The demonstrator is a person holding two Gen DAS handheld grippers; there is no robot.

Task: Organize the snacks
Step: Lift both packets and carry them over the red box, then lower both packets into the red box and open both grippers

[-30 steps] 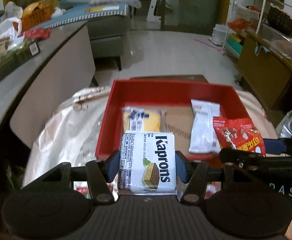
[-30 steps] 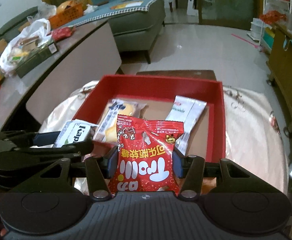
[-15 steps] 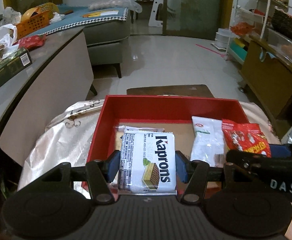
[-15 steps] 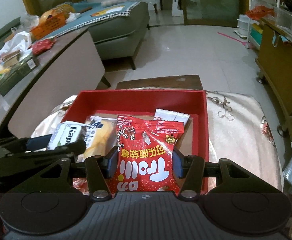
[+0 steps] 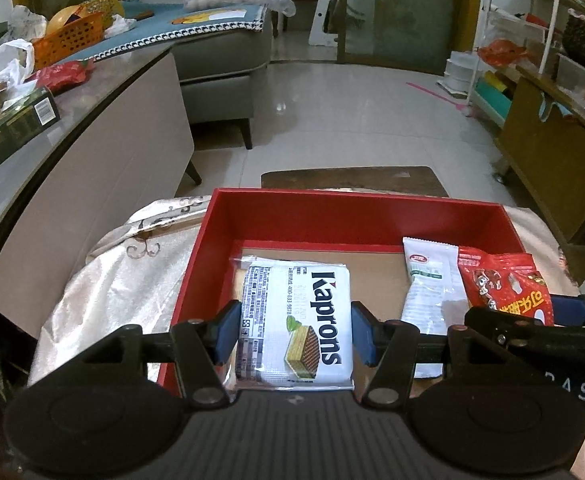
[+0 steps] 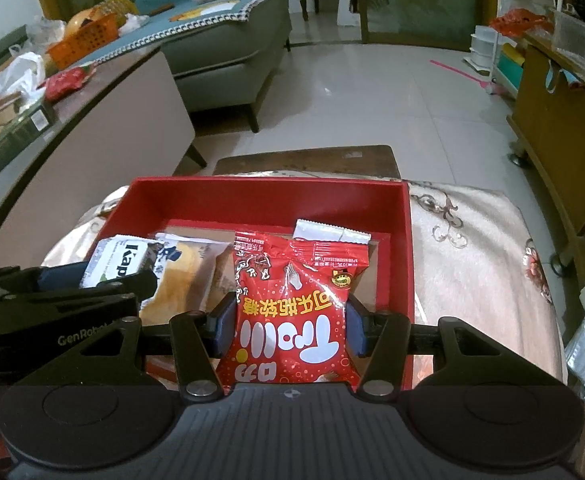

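Glossy wafer pack (image 5: 295, 324), crinkly red pouch (image 6: 292, 312)

A white Kaprons wafer pack (image 5: 296, 324) and a red candy bag (image 6: 292, 312) hang over the red box (image 5: 356, 216), which holds a white packet (image 5: 428, 280) and a yellow cake packet (image 6: 184, 276).

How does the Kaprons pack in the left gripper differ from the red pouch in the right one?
The Kaprons wafer pack is white, flat and square-edged; the red candy pouch is red, puffy and crinkled. Kaprons carries Latin lettering, the pouch Chinese characters. Shared: each is clamped sideways between its gripper's blue pads, left gripper and right gripper, above the red box.
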